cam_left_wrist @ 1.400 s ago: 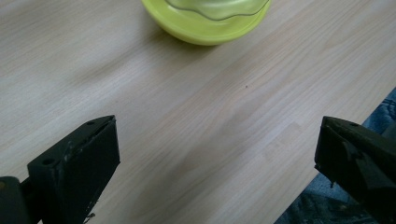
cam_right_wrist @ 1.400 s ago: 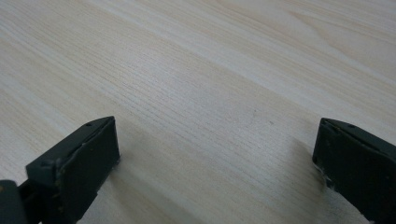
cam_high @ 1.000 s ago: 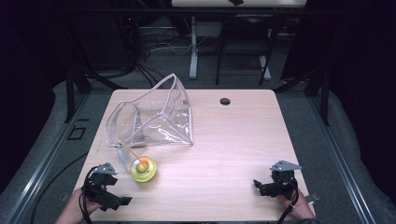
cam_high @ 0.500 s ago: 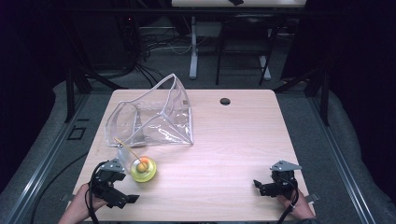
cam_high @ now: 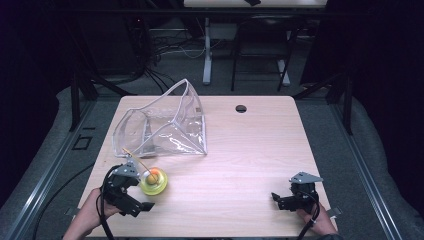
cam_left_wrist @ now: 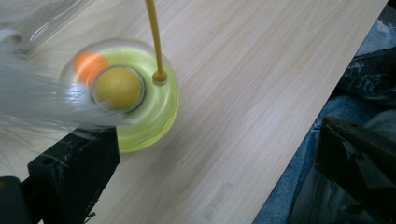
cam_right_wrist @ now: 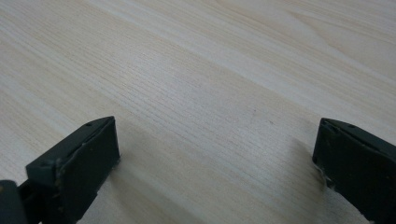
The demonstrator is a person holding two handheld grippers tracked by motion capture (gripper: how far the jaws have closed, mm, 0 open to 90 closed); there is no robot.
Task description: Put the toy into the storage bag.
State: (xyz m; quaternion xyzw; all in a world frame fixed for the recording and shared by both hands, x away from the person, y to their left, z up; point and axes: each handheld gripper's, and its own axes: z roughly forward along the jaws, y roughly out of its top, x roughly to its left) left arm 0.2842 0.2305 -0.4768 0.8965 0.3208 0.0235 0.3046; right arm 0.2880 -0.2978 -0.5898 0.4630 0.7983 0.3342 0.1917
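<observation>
A round yellow-green toy [cam_high: 153,180] with an orange ball and a yellow ball under its clear dome lies near the table's front left. A thin yellow stick [cam_high: 135,157] rises from it toward the clear plastic pouch [cam_high: 165,125]. My left gripper [cam_high: 140,195] stands open just left of the toy. In the left gripper view the toy [cam_left_wrist: 126,102] lies just ahead of the left jaw, while the right jaw hangs past the table edge; the left gripper [cam_left_wrist: 215,172] holds nothing. My right gripper [cam_high: 278,201] rests open at the front right over bare wood [cam_right_wrist: 215,163].
The wooden table [cam_high: 250,150] has a small dark cable hole [cam_high: 241,108] at the back. The pouch stands open and tent-like at the back left. Blue trousers [cam_left_wrist: 303,186] show beyond the table's front edge. Dark floor and cables surround the table.
My left gripper has moved forward and to the right, closing in on the yellow-green toy. The right gripper has stayed where it was.
</observation>
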